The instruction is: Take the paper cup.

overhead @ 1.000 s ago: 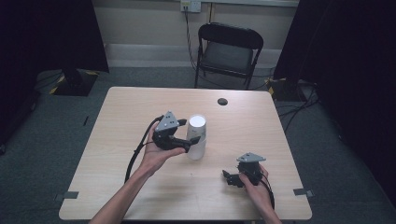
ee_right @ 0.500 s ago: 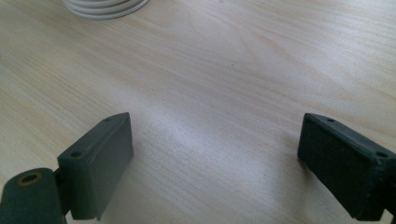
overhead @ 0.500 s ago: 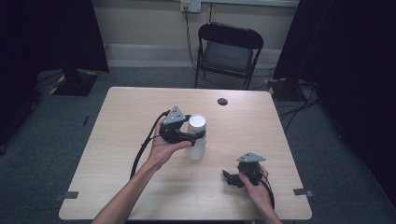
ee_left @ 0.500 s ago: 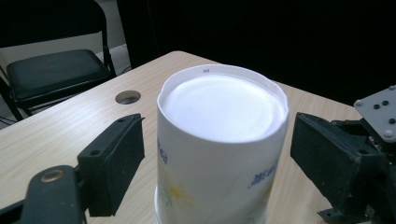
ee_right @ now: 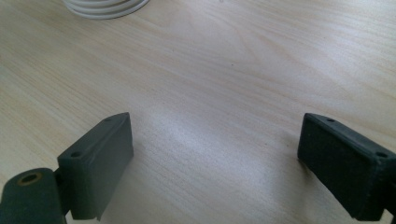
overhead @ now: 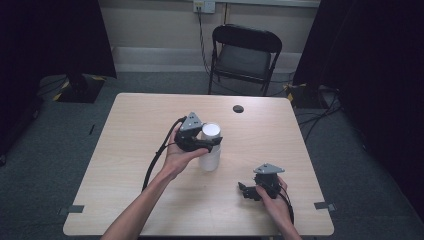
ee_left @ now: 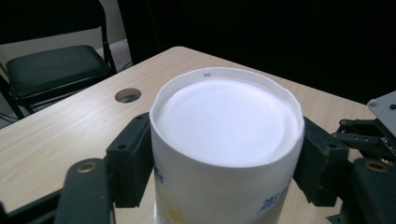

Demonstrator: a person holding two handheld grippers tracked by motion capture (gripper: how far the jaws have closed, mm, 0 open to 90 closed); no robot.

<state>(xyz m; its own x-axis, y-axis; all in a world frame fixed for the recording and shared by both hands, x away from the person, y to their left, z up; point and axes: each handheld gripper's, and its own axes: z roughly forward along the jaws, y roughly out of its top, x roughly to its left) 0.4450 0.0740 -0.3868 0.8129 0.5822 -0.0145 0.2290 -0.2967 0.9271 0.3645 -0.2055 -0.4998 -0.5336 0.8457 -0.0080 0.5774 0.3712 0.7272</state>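
A light wooden table [overhead: 125, 165] is seen from above, with a person's forearms entering from the bottom edge. Near the middle of the table a white paper cup [overhead: 210, 147] stands upside down, its flat base turned upward and faint blue and yellow print visible low on its wall.

The left tongs [overhead: 212, 143] are held in the person's left hand [overhead: 177, 157] and are set around the upper part of the cup. In the left gripper view the cup [ee_left: 224, 149] is seen between the two black jaws, one pad against each side of its wall just below the rim of the base. The jaws have just been closing, and the cup now appears to be gripped, though the contact line itself is partly hidden by the curve of the cup.

The right tongs [overhead: 245, 190] are held low over the near right part of the table, well apart from the cup, in the person's right hand [overhead: 275, 202]. In the right gripper view their jaws stand wide apart over bare wood, with nothing between them; the ribbed white rim of the cup [ee_right: 105, 7] is seen at the top edge.

A small round hole [overhead: 238, 108] is cut in the far side of the table. A black folding chair [overhead: 245, 57] stands beyond it.
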